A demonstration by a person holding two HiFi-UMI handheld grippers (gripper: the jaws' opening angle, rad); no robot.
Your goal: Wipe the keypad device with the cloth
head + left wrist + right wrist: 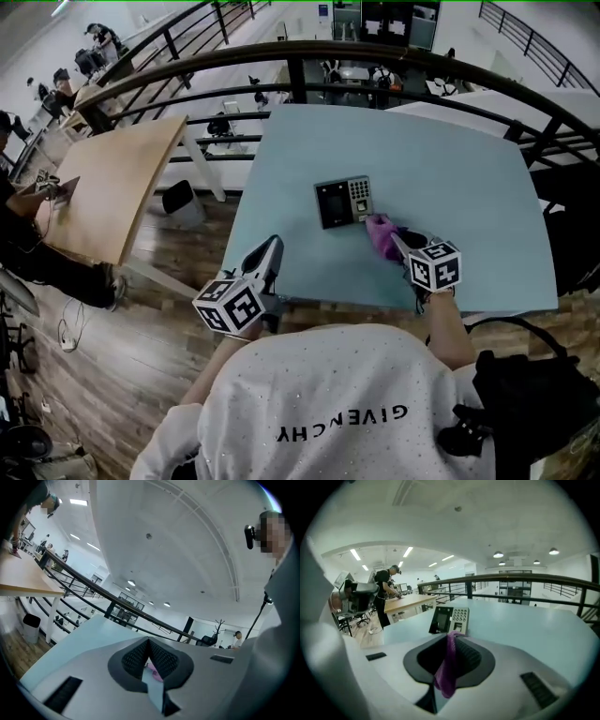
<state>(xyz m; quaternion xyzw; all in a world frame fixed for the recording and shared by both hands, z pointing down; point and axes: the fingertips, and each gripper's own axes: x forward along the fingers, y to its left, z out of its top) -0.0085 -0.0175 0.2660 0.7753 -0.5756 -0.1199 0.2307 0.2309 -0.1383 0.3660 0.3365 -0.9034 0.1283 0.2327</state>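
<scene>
In the head view the right gripper (396, 242) pinches a crumpled purple cloth (380, 232) just beside the keypad device (344, 201), a flat dark slab with a screen and a grey key grid, on the smooth pale blue table (469, 178). The left gripper (272, 248) sits at the table's near edge, apart from both.

The left gripper view shows its ribbed black pads (164, 658) meeting at the tips with nothing between them.

The right gripper view alone shows the pads clamped on the cloth, a limp fold hanging down between them, with the device's key rows just ahead.
</scene>
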